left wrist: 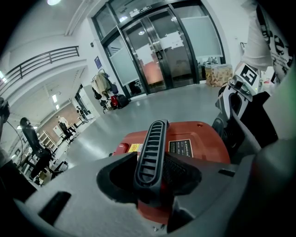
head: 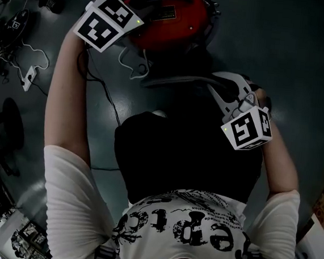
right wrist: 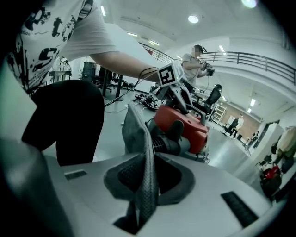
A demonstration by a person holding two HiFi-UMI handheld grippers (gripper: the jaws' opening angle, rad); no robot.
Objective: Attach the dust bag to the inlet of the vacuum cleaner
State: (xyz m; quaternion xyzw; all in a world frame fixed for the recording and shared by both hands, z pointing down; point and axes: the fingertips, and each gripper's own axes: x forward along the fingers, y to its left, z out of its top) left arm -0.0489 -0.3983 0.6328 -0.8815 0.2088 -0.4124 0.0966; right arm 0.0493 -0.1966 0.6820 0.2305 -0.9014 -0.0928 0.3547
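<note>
Left gripper view, left tongs [left wrist: 150,180] clamped on vacuum handle [left wrist: 151,146], right tongs [right wrist: 144,187] pinching dust bag edge [right wrist: 147,152], open floor [left wrist: 185,104] beyond.

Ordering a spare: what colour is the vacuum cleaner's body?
Red plastic vacuum cleaner body; shows best in left gripper view.

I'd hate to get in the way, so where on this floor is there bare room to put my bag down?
The floor right of the red vacuum cleaner is bare, as is the stretch toward the glass doors. Left of it is crowded: cables, a power strip.
</note>
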